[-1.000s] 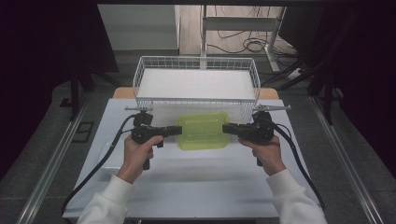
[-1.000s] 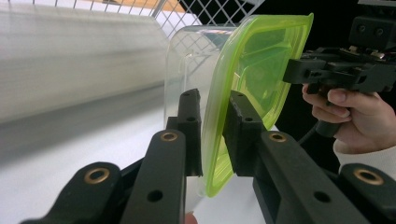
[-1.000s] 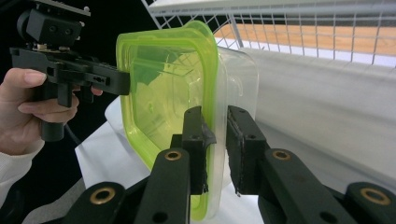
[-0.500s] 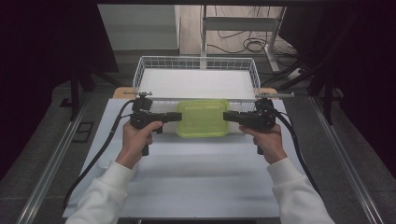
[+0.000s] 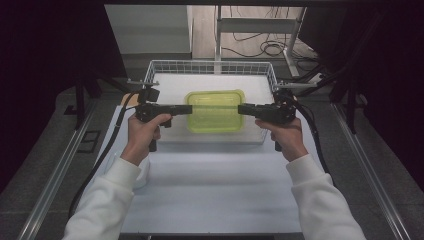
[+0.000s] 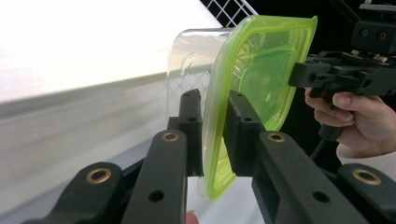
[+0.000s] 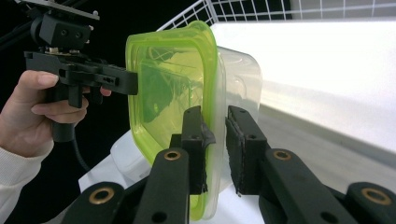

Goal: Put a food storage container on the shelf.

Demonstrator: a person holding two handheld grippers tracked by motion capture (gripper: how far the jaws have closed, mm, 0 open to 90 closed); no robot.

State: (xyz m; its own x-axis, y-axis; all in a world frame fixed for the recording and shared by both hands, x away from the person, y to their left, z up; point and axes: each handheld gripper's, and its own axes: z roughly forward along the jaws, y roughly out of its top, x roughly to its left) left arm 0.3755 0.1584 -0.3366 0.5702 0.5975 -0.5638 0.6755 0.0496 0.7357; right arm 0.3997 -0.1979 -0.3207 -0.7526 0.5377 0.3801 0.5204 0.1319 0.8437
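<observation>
A clear plastic container with a lime-green lid (image 5: 215, 111) hangs in the air between my two grippers, above the front of the wire basket (image 5: 210, 66). My left gripper (image 5: 189, 108) is shut on its left rim, and my right gripper (image 5: 241, 108) is shut on its right rim. In the left gripper view my jaws (image 6: 215, 100) pinch the green lid edge of the container (image 6: 261, 70), with the other gripper (image 6: 299, 74) on the far rim. In the right gripper view my jaws (image 7: 215, 114) clamp the rim of the container (image 7: 173, 79), opposite the left gripper (image 7: 130, 84).
The white wire basket has a white flat lining and stands at the table's far edge. The white table top (image 5: 215, 190) stretches toward the person. A small white rounded object (image 5: 142, 172) lies by the left sleeve. Cables trail from both grippers off the table's sides.
Both grippers have lifted the container together and carried it away from the person, from the table in front of the basket to above the basket's front part.
</observation>
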